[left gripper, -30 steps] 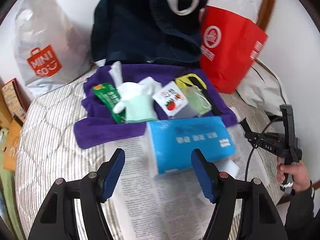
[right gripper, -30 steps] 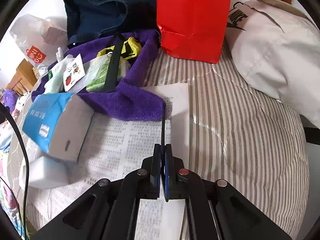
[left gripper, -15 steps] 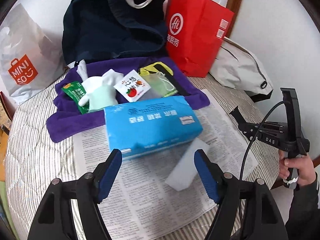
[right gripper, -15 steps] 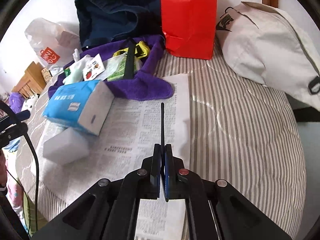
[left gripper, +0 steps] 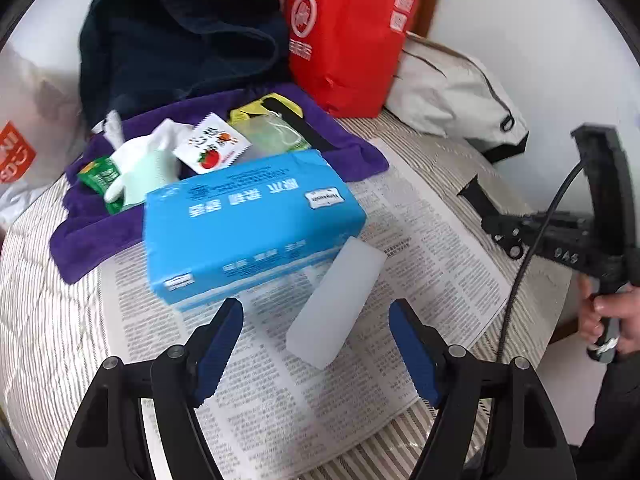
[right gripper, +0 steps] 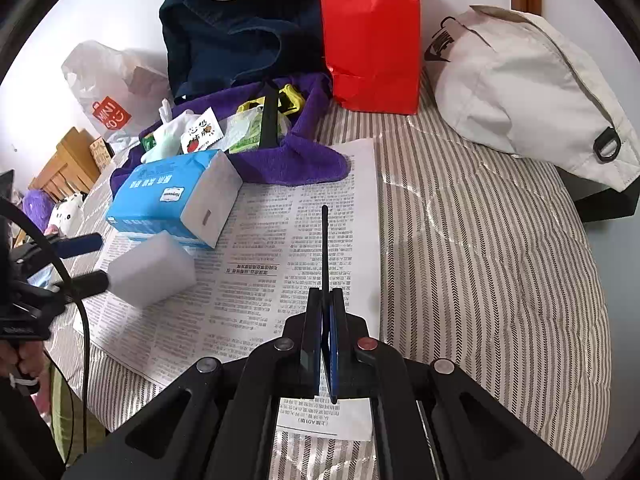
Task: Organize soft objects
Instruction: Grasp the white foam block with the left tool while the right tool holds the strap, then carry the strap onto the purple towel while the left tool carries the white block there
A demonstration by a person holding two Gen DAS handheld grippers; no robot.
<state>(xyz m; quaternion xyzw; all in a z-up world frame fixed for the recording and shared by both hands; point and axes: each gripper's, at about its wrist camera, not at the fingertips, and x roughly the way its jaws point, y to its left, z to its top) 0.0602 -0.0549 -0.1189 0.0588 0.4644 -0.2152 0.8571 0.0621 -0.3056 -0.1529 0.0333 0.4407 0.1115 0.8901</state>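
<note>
The left tongs [left gripper: 316, 340] hang with their blue pads wide apart, one on either side of the near end of a white sponge block [left gripper: 336, 300] that lies on a newspaper [left gripper: 420, 248] spread over the striped bed [right gripper: 480, 240]; whether a pad touches the block I cannot tell. Just beyond the sponge, touching it, sits a blue tissue pack [left gripper: 248, 220]. Farther off, a purple towel [left gripper: 340, 144] holds a pale green glove [left gripper: 140, 172], a green packet [left gripper: 98, 174], a strawberry sachet [left gripper: 212, 148] and a clear bag with a yellow item [left gripper: 272, 132]. At the far side stand a dark blue bag [left gripper: 180, 48] and a red paper bag [left gripper: 344, 36], contents hidden. A beige bag [right gripper: 520, 80] lies to the right. The right tongs [right gripper: 326, 336] are pressed together, holding nothing, low over the newspaper
</note>
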